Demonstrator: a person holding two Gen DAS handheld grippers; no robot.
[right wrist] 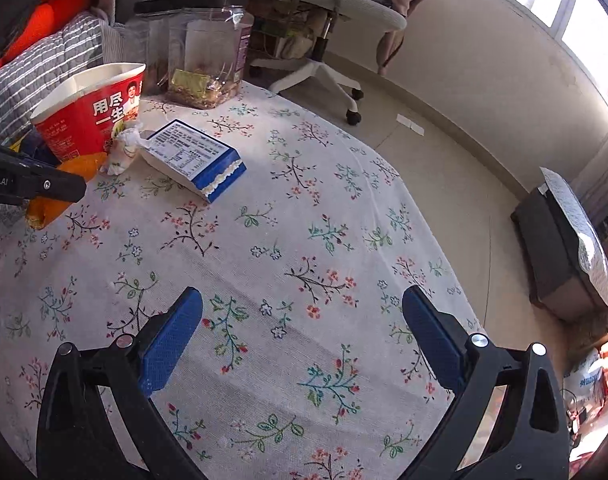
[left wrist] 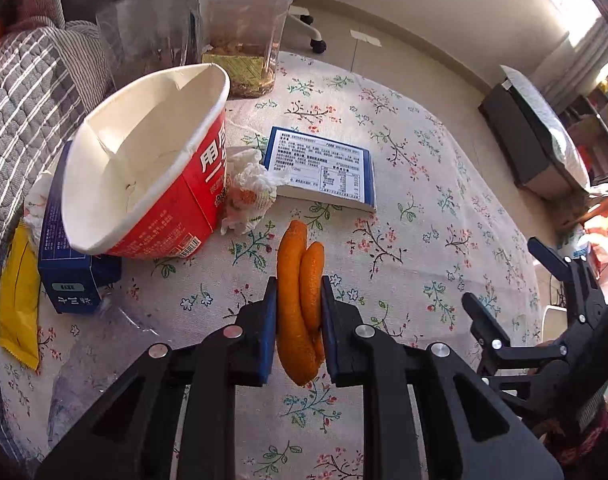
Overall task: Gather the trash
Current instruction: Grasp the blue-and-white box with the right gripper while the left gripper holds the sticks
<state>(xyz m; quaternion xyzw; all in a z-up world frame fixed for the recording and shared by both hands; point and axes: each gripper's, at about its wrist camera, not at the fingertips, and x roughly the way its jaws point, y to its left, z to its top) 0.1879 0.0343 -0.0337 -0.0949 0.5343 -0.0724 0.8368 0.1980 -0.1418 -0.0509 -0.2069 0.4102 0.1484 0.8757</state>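
Observation:
My left gripper (left wrist: 298, 300) is shut on a curled orange peel (left wrist: 300, 300) and holds it just above the floral tablecloth (left wrist: 423, 208). The peel also shows in the right wrist view (right wrist: 48, 204), behind the left gripper's black finger. A red paper noodle bowl (left wrist: 152, 168) lies tilted on a dark blue box (left wrist: 70, 276), with a crumpled tissue (left wrist: 248, 188) beside it. A flat blue-and-white box (left wrist: 323, 166) lies further back. My right gripper (right wrist: 302, 320) is open and empty over bare cloth; it also shows at the right in the left wrist view (left wrist: 503, 284).
Two clear plastic jars (left wrist: 240, 32) with black lids stand at the table's far edge. A yellow wrapper (left wrist: 18, 300) and clear plastic film (left wrist: 88, 360) lie at the left. A grey striped cushion (left wrist: 20, 92) borders the left. A white office chair (right wrist: 327, 12) and a dark box (right wrist: 559, 256) stand on the floor.

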